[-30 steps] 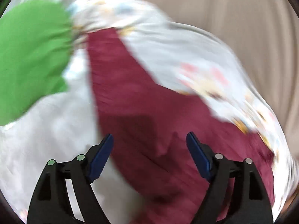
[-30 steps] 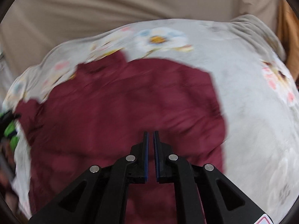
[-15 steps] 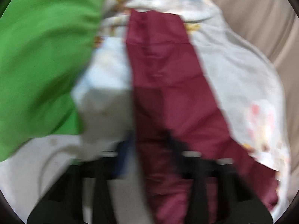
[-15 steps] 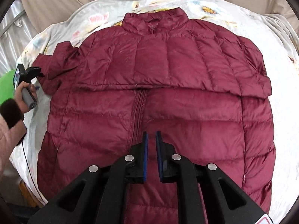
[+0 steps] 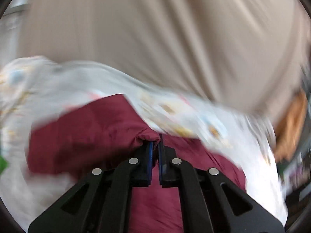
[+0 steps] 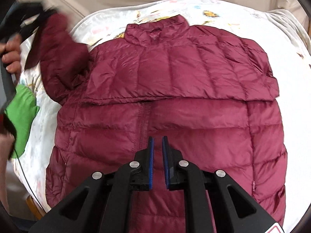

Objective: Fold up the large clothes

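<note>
A maroon quilted puffer jacket [image 6: 167, 104] with a stand-up collar lies front-up and spread flat, collar at the far side and hem at the near side. Its zip runs down the middle of the lower body, and the upper part forms a flap whose straight edge crosses the chest from side to side. Its left-hand sleeve [image 6: 58, 58] is lifted off the surface at the far left, cuff raised, while the right-hand sleeve lies tucked in against the body.

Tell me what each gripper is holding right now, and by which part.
The left gripper is clamped on the maroon jacket at the cuff end of its sleeve. The right gripper holds nothing.
</note>
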A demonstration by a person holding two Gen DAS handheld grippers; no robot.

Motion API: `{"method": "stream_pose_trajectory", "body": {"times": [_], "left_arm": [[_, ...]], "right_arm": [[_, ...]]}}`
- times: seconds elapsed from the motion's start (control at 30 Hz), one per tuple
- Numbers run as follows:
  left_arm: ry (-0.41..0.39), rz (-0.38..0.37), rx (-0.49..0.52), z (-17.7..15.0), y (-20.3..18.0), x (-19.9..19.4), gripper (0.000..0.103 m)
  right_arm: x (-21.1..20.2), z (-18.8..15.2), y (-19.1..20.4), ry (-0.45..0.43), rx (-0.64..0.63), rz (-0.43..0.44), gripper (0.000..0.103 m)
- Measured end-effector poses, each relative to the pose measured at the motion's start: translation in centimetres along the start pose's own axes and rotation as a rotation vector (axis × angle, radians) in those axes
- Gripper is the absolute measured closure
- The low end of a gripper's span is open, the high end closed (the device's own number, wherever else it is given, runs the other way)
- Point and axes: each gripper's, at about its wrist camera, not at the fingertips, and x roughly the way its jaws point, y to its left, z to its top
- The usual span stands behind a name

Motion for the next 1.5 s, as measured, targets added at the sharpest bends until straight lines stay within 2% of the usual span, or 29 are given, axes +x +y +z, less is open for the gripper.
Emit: {"method": "stream_pose_trajectory", "body": {"times": [0.03, 0.07, 0.13, 0.2, 0.23, 0.27, 0.33, 0.37, 0.43, 0.53, 0.6, 0.67, 0.77, 0.8, 0.93, 0.97, 1.0, 1.03, 1.13, 1.17, 1.23, 1.27, 1.3, 1.33, 1.37, 1.4, 1.47, 1.5], "left_arm": [[0.087, -0.035, 0.053, -2.5, -3.5, 2.2, 0.095], [0.142, -0.048, 0.078, -4.2, -5.3, 3.7, 0.094], [0.277, -0.035, 0.128, -9.1, -8.8, 6.5, 0.093], [0.332, 0.014, 0.111, -12.7, -9.6, 6.7, 0.093], [0.338, 0.013, 0.079, -13.5, -9.2, 6.2, 0.087], [0.341, 0.009, 0.019, -14.1, -8.3, 5.2, 0.083], [0.322, 0.006, -0.097, -14.4, -5.4, 3.2, 0.067], [0.296, 0.026, -0.165, -14.2, -3.1, 2.3, 0.064], [0.260, 0.073, -0.229, -13.8, -0.3, 0.8, 0.054], [0.243, 0.180, -0.309, -13.1, 4.7, 0.1, 0.051], [0.248, 0.219, -0.416, -13.0, 8.6, 0.4, 0.051], [0.260, 0.262, -0.490, -13.3, 11.3, 1.0, 0.052], [0.282, 0.321, -0.515, -14.1, 13.9, 2.1, 0.053], [0.292, 0.317, -0.520, -14.4, 14.5, 2.5, 0.053], [0.321, 0.327, -0.486, -15.0, 15.3, 3.1, 0.054], [0.324, 0.332, -0.471, -15.1, 15.3, 3.1, 0.054], [0.327, 0.336, -0.462, -15.0, 15.4, 2.8, 0.054], [0.331, 0.340, -0.455, -15.1, 15.3, 2.7, 0.054], [0.339, 0.337, -0.446, -14.9, 15.1, 2.9, 0.054], [0.340, 0.335, -0.442, -14.9, 15.1, 3.0, 0.054], [0.340, 0.337, -0.429, -14.9, 14.9, 3.5, 0.054], [0.341, 0.343, -0.420, -15.0, 14.7, 3.6, 0.054], [0.340, 0.349, -0.411, -15.1, 14.6, 3.6, 0.054], [0.338, 0.353, -0.405, -15.1, 14.4, 3.6, 0.055], [0.340, 0.350, -0.409, -15.0, 14.3, 3.5, 0.055], [0.341, 0.333, -0.427, -15.0, 14.3, 3.1, 0.055], [0.331, 0.272, -0.498, -15.0, 14.5, 1.8, 0.053], [0.324, 0.249, -0.528, -15.1, 14.6, 1.2, 0.051]], "right_arm": [[-0.2, -0.4, -0.8, -0.002, 0.014, -0.007, 0.086], [-0.4, -0.7, -1.6, -0.003, 0.026, -0.015, 0.084], [-1.1, -1.6, -3.3, -0.010, 0.039, -0.050, 0.081], [-1.9, -2.5, -4.9, -0.019, 0.034, -0.098, 0.081], [-2.4, -3.0, -5.9, -0.026, 0.032, -0.122, 0.079], [-2.8, -3.3, -6.6, -0.030, 0.034, -0.135, 0.078], [-3.5, -3.2, -7.7, -0.049, 0.032, -0.150, 0.078], [-3.8, -2.8, -7.9, -0.062, 0.029, -0.150, 0.077], [-4.2, -1.0, -7.7, -0.101, 0.018, -0.127, 0.071], [-4.1, 2.4, -5.6, -0.160, -0.018, -0.071, 0.062], [-3.0, 5.2, -2.5, -0.189, -0.104, -0.043, 0.057], [-1.7, 7.1, 0.7, -0.222, -0.213, -0.059, 0.056], [1.4, 9.6, 6.2, -0.234, -0.388, -0.070, 0.053], [2.6, 10.2, 7.5, -0.227, -0.424, -0.080, 0.053], [8.8, 11.4, 11.3, -0.131, -0.540, -0.130, 0.051], [9.5, 11.4, 11.6, -0.122, -0.558, -0.139, 0.054], [10.0, 11.5, 11.5, -0.117, -0.564, -0.145, 0.071], [9.6, 12.0, 10.8, -0.122, -0.517, -0.126, 0.096], [6.0, 14.2, 5.1, -0.200, -0.169, 0.036, 0.098], [4.7, 14.4, 2.0, -0.218, -0.023, 0.090, 0.098], [3.7, 12.8, -4.6, -0.206, 0.275, 0.158, 0.098], [4.2, 11.3, -7.5, -0.171, 0.390, 0.141, 0.098], [5.3, 9.4, -10.1, -0.099, 0.478, 0.061, 0.087], [5.8, 8.0, -11.6, -0.051, 0.511, -0.003, 0.087], [5.7, 6.9, -12.6, -0.043, 0.532, -0.007, 0.088], [5.0, 5.8, -13.3, -0.060, 0.547, 0.024, 0.088], [3.0, 4.2, -14.4, -0.107, 0.584, 0.053, 0.069], [2.1, 3.8, -14.7, -0.135, 0.595, 0.056, 0.055]]}}
